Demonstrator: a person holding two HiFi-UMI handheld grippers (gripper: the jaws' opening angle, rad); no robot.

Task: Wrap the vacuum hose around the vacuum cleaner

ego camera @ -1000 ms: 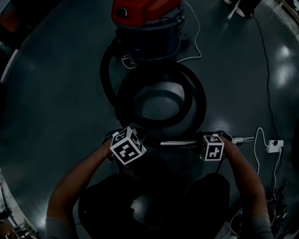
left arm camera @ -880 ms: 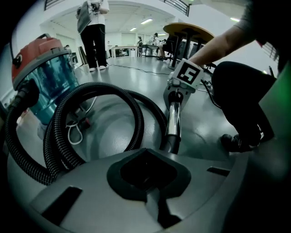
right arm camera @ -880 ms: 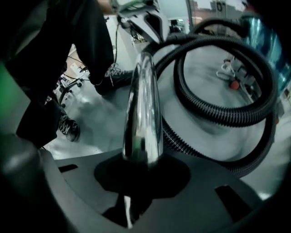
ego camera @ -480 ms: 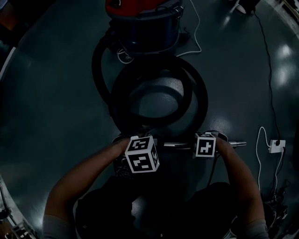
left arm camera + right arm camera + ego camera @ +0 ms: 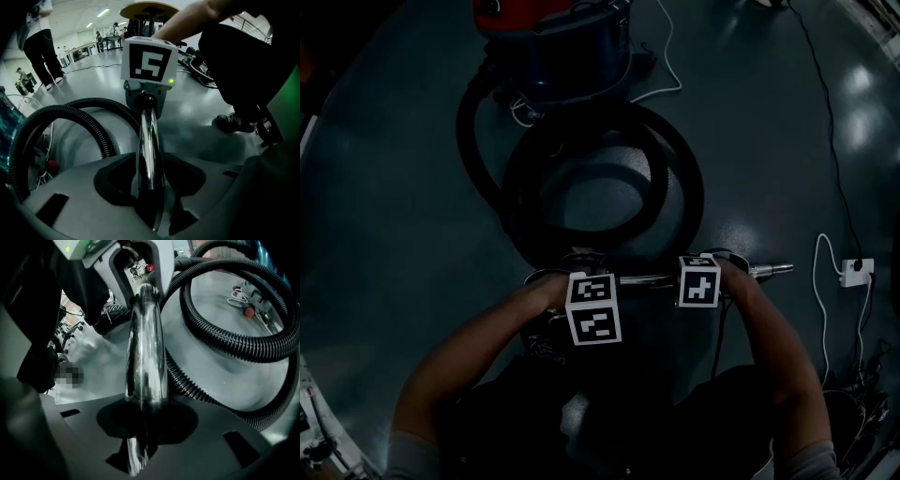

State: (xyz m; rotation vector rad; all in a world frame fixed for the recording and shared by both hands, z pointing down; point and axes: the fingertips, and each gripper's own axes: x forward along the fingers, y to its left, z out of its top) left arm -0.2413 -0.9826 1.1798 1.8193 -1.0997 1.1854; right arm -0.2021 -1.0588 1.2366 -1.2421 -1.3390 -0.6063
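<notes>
Vacuum hose [image 5: 694,192] lies in black loops on the floor [image 5: 394,187], just near of the vacuum cleaner [image 5: 562,47], which stands at the far side with its red top and dark drum. At the near edge of the loops a shiny metal tube [image 5: 652,278] runs left to right. The left gripper [image 5: 591,298] and right gripper [image 5: 701,281] sit on it side by side, both pointing down. Far right, a white cable [image 5: 821,309] leads to a socket block [image 5: 853,272].

From the left gripper's own view, the tube passes straight between its fingers with dark gaps on either side. These fingers have just been opening and stand loose around the tube, not pressing it. The right gripper is clamped on the tube farther along, and ribbed hose arcs to the left.

From the right gripper's view, its fingers are closed firmly on the tube, and hose loops fill the right side.
</notes>
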